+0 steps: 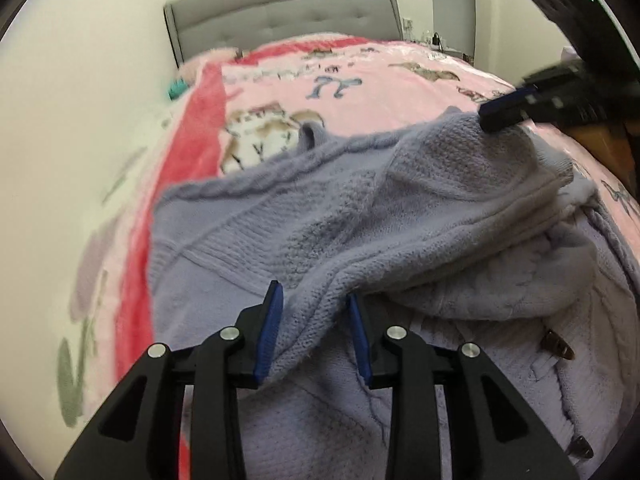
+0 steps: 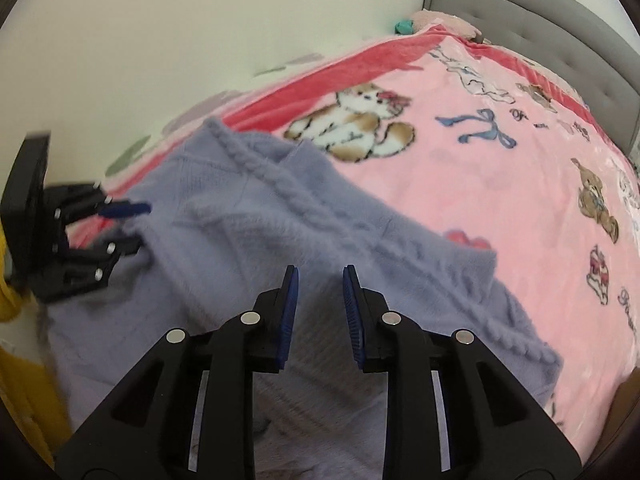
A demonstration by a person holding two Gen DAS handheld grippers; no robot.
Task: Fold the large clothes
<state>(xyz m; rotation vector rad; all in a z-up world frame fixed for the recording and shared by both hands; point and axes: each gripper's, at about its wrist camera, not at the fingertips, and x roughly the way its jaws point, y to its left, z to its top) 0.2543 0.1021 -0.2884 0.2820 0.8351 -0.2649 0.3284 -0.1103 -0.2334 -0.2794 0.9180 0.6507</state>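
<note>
Lavender knit cardigan [image 1: 320,216]: cable-ribbed, fuzzy, lying crumpled on a bed over a pink plush blanket [image 1: 400,80] with a red border and printed puppies, bows and script too blurred to read.

Left gripper [image 1: 314,300]: black frame, blue pads; a raised fold of knit sits between the pads, which touch it on both sides.

Right gripper [image 2: 320,280]: jaws parted, nothing between them, above the cardigan.

Grey tufted headboard [image 1: 280,12].

Left wrist view alone shows brown toggle buttons [image 1: 558,346]; right wrist view alone shows yellow fabric [image 2: 16,380] at the left edge.
</note>
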